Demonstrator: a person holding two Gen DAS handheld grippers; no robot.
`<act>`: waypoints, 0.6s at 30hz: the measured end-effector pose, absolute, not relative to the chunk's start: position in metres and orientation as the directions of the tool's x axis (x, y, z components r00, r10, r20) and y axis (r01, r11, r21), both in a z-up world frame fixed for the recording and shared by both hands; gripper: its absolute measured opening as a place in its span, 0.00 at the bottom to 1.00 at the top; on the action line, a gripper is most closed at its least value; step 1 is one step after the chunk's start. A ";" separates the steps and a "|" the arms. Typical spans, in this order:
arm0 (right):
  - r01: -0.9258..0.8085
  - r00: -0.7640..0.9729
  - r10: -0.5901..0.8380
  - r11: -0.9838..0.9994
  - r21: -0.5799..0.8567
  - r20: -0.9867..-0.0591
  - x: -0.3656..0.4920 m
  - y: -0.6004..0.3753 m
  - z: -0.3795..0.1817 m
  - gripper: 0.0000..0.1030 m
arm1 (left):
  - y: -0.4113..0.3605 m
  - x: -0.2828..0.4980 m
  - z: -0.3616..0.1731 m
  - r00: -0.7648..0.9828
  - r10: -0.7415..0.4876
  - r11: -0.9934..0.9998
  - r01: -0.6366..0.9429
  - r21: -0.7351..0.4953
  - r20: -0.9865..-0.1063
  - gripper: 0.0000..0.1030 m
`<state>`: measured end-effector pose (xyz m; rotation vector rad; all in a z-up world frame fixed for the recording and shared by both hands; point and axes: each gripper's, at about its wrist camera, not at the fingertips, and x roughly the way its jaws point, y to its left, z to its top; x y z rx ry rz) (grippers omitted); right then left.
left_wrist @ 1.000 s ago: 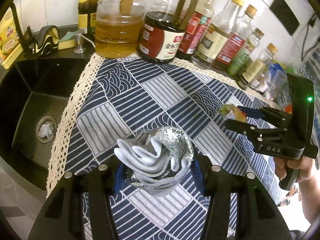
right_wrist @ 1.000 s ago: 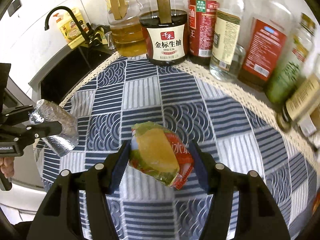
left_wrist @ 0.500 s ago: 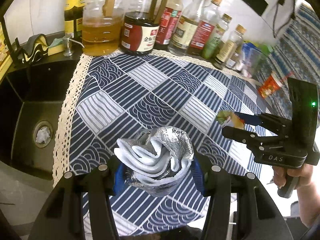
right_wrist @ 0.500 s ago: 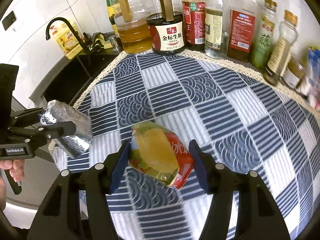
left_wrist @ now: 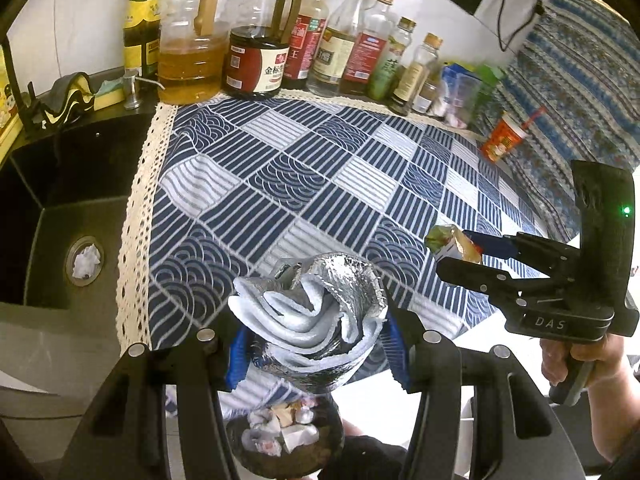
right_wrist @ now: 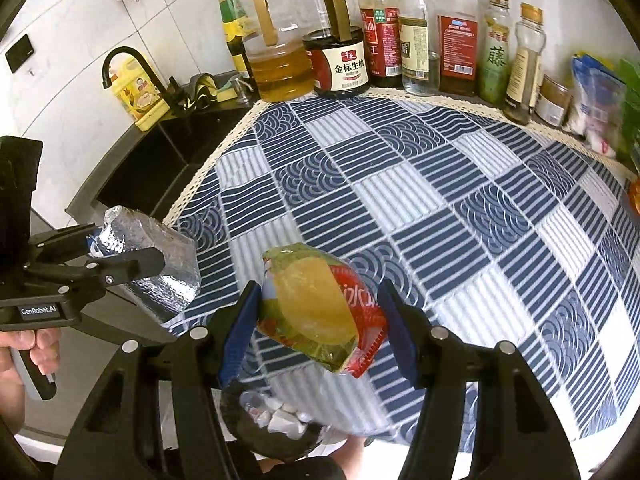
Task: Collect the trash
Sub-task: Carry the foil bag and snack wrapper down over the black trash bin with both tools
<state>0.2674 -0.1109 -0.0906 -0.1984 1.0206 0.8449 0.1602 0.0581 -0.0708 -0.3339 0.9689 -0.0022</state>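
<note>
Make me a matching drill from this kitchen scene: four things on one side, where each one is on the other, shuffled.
Things:
1. foil pouch
2. snack wrapper
3. red cup
4. bin

Places:
A. below the counter edge, partly filled with scraps
B. in the right gripper
C. standing at the far right of the counter
D. in the left gripper

Pairs: 1-D, 2-B, 3-C, 4-A

At your twelve o'clock a row of sauce and oil bottles (right_wrist: 400,32) lines the wall behind the blue patterned tablecloth (right_wrist: 420,200). At ten o'clock you see the black sink (left_wrist: 60,216), its faucet (right_wrist: 128,68) and a yellow sponge (left_wrist: 108,94).
</note>
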 end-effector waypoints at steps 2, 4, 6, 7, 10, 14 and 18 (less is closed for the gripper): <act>-0.694 0.251 0.526 0.683 0.227 -0.813 0.256 -0.113 -0.090 0.58 | 0.057 0.149 -0.071 0.571 -0.158 0.949 -0.136 -0.283 -0.805 0.51; -0.684 0.255 0.527 0.691 0.234 -0.811 0.242 -0.115 -0.090 0.58 | 0.056 0.139 -0.071 0.572 -0.166 0.950 -0.125 -0.285 -0.803 0.51; -0.676 0.258 0.528 0.697 0.240 -0.809 0.230 -0.118 -0.091 0.58 | 0.055 0.128 -0.072 0.572 -0.174 0.950 -0.116 -0.289 -0.801 0.51; -0.672 0.261 0.527 0.701 0.240 -0.809 0.224 -0.119 -0.091 0.58 | 0.055 0.125 -0.073 0.571 -0.180 0.949 -0.112 -0.293 -0.801 0.51; -0.658 0.263 0.526 0.711 0.249 -0.809 0.207 -0.122 -0.095 0.58 | 0.053 0.110 -0.076 0.568 -0.191 0.950 -0.097 -0.295 -0.801 0.51; -0.641 0.258 0.521 0.722 0.259 -0.813 0.187 -0.123 -0.102 0.58 | 0.051 0.092 -0.083 0.558 -0.205 0.950 -0.084 -0.300 -0.804 0.51; -0.626 0.234 0.517 0.728 0.279 -0.823 0.168 -0.122 -0.113 0.58 | 0.051 0.077 -0.094 0.535 -0.218 0.949 -0.079 -0.306 -0.816 0.51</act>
